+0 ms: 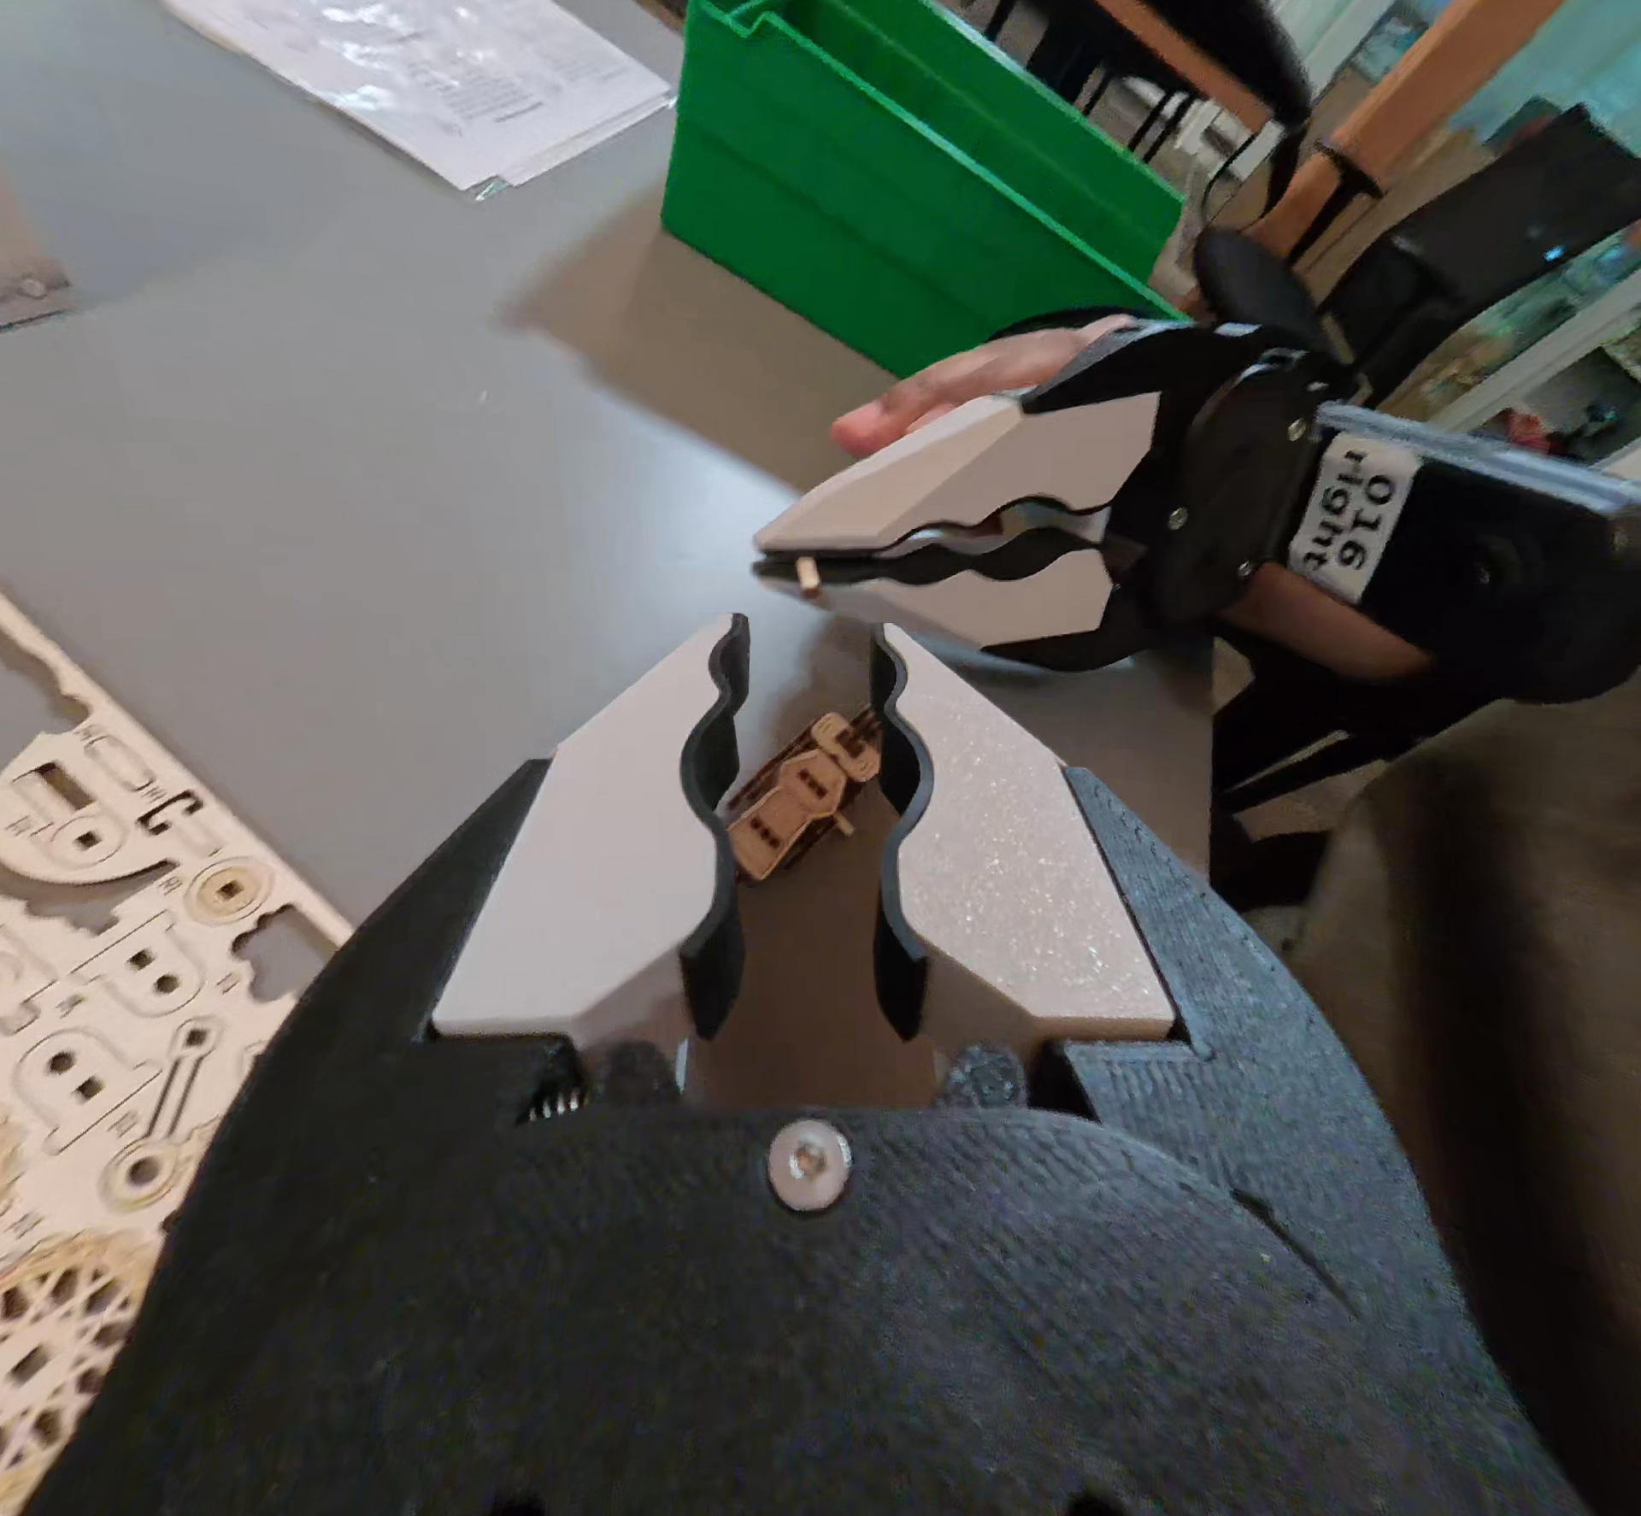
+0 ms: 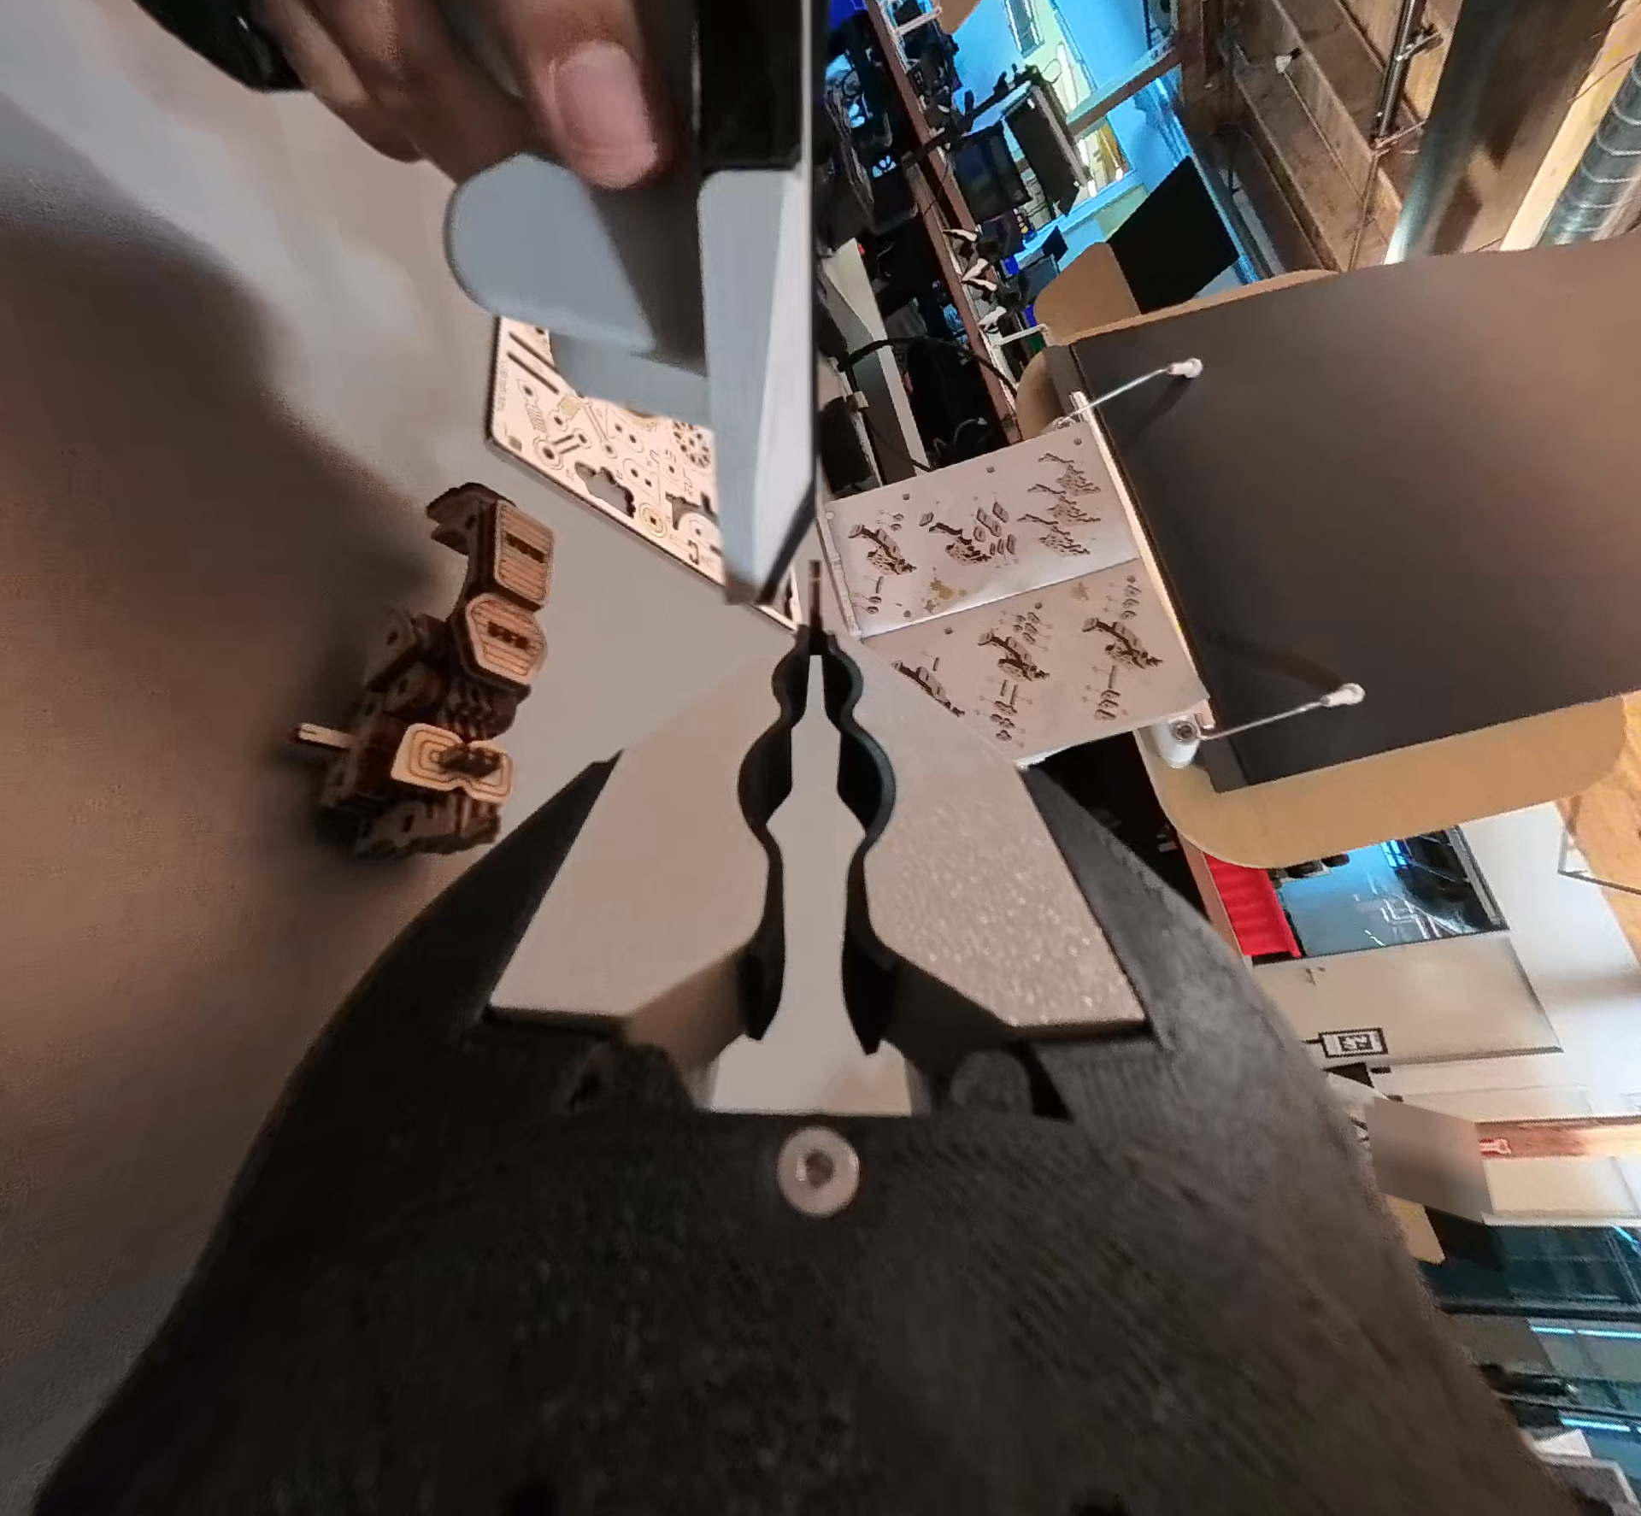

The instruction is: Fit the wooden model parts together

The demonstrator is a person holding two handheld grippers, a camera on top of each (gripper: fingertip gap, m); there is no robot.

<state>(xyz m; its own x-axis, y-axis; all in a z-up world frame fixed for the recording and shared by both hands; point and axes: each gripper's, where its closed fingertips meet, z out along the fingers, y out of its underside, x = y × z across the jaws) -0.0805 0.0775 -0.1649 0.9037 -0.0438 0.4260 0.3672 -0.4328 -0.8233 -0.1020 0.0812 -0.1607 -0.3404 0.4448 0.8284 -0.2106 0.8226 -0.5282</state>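
Observation:
A partly built dark and pale wooden model (image 1: pixel 799 799) lies on the grey table (image 1: pixel 355 497). My left gripper (image 1: pixel 810 648) is open and empty, with its jaws wide apart just above the model. My right gripper (image 1: pixel 774 557) comes in from the right, just beyond the left fingertips. It is shut on a small wooden peg (image 1: pixel 808 578) that sticks out at its tips. In the right wrist view the right gripper (image 2: pixel 812 646) pinches the thin peg (image 2: pixel 813 585). The model (image 2: pixel 435 674) lies to the left, and one left finger (image 2: pixel 755 426) reaches down from above.
A laser-cut wooden parts sheet (image 1: pixel 115 941) lies at the left and also shows in the right wrist view (image 2: pixel 613 452). A green plastic bin (image 1: pixel 888 168) stands at the back. White paper sheets (image 1: pixel 382 8) lie at the far left. A pictured instruction sheet (image 2: pixel 1003 585) is propped on a stand. Left and right tips are no more than a few centimetres apart.

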